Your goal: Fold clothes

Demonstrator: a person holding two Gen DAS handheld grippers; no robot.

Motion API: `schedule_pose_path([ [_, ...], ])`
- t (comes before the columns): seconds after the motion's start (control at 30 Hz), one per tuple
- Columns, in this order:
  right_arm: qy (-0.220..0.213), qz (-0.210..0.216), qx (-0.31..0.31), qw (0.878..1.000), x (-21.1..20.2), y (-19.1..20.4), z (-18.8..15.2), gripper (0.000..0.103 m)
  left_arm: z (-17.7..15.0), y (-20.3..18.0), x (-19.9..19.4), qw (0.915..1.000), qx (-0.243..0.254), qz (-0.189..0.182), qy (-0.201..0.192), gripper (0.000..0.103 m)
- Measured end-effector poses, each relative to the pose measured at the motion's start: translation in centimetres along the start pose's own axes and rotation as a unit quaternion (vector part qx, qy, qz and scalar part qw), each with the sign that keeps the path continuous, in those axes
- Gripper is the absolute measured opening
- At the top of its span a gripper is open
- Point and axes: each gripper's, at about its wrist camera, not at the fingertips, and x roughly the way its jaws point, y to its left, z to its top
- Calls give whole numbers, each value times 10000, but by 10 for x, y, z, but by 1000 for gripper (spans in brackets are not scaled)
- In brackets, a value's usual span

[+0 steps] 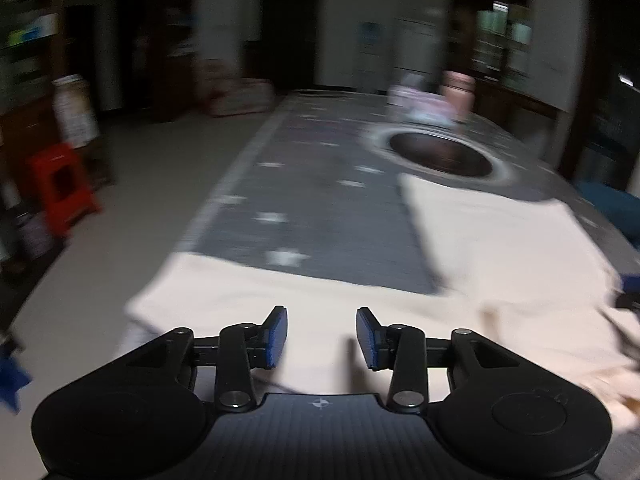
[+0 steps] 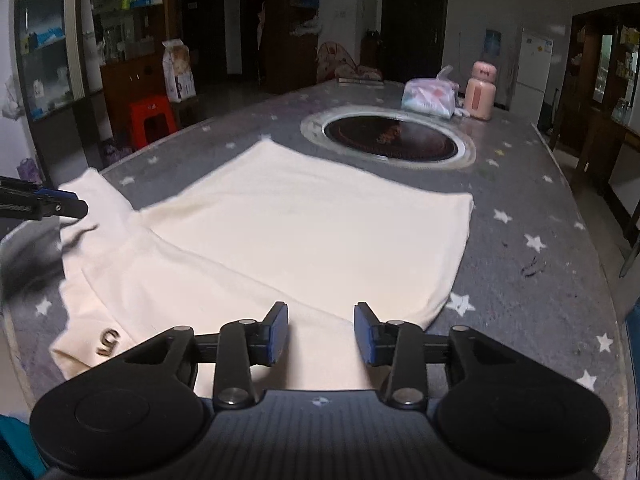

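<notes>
A cream garment (image 2: 304, 232) lies spread on the grey star-patterned table (image 2: 520, 240), one part folded over the rest. A small dark emblem (image 2: 108, 342) shows near its left corner. My right gripper (image 2: 321, 334) hovers over the garment's near edge, open, with nothing between the blue pads. My left gripper (image 1: 322, 336) is also open and empty above the same cream garment (image 1: 500, 248), in a blurred view. One of the left gripper's fingers (image 2: 60, 206) reaches in at the left edge of the right wrist view, over a sleeve.
A round dark hotplate (image 2: 390, 138) is set into the table beyond the garment. Behind it stand a plastic bag (image 2: 430, 98) and a pink bottle (image 2: 482, 94). A red stool (image 2: 152, 120) and shelves stand off the table's left side.
</notes>
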Motion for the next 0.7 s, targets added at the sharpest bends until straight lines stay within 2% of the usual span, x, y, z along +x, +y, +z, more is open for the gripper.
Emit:
schedule_pose_path([
  [0.07,-70,24,44,10000,-5,1,2,43,2,17,3,9992,-242,324,-35,45],
  [0.17,-150,85,67,9998,-11,5,5,45,4,43,9,9948,-593,823,-50,50],
  [0.33,-213,204,52,9996,-14,13,8,48,4,70,20,9871,-994,1254,8,53],
  [0.43,-235,239,52,9994,-15,16,9,48,1,79,26,9844,-1193,1292,75,53],
  [0.6,-254,271,49,9993,-16,20,10,49,-3,87,29,9829,-1484,1084,87,49],
  [0.7,-262,260,76,9993,-17,20,10,49,-4,88,26,9822,-1569,1035,3,32],
])
